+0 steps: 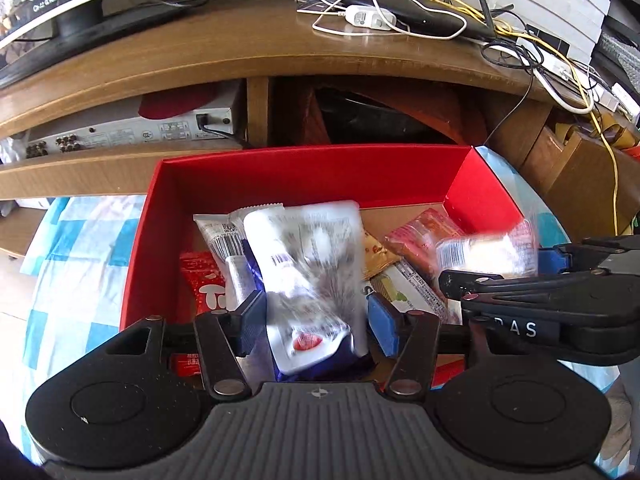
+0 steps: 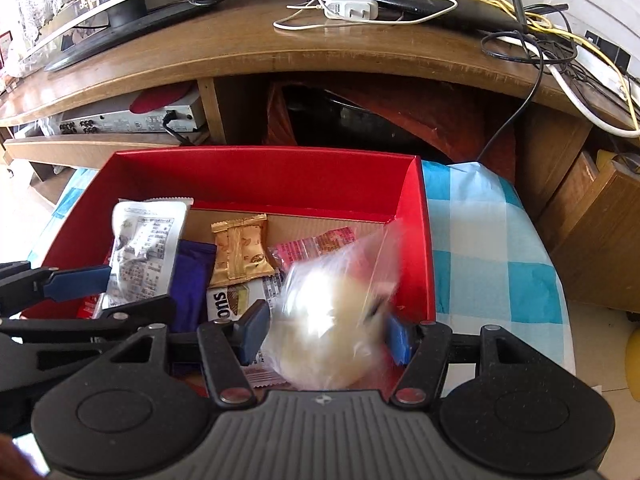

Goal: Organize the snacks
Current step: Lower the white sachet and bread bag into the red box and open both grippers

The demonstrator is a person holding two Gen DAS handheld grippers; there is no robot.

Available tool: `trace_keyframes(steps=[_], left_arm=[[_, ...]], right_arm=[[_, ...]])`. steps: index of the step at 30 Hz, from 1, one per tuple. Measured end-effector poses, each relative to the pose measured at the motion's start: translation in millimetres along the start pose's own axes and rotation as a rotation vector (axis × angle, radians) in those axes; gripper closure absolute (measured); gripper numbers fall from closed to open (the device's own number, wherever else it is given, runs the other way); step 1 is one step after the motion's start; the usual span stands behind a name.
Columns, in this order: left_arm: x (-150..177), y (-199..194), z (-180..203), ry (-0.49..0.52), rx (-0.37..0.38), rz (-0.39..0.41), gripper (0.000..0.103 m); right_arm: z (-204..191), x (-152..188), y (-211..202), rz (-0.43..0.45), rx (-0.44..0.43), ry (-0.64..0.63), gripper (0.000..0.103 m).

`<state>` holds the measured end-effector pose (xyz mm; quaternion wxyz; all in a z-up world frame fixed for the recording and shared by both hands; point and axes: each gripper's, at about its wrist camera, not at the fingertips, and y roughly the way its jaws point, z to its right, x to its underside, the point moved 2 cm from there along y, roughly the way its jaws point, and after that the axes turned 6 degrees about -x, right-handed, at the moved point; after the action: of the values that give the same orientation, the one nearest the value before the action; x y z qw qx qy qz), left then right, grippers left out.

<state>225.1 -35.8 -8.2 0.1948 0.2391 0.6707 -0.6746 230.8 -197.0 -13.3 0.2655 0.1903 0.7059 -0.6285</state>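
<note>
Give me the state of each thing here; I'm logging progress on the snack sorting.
red box: open, part filled with snacks.
silver packet: between the left gripper pads, over the box.
clear bag: between the right gripper pads, over the box.
gold packet: lying in the box.

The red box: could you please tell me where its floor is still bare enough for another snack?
Inside the red box, bare cardboard floor shows along the back wall, between the gold packet and the pink packet. The left half and front are crowded with overlapping packets.
</note>
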Motion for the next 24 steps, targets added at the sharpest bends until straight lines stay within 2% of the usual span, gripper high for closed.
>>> trace_keyframes(steps=[5,24], left_arm=[[-1,-3,-1,-0.004,-0.008,0.012,0.029],[-3,-18,1,0.008,-0.024,0.051,0.021]], right_arm=[[3,-1,-2,0.006,0.004,0.012,0.031],[5,-2,-18,0.051,0.023,0.024,0.031]])
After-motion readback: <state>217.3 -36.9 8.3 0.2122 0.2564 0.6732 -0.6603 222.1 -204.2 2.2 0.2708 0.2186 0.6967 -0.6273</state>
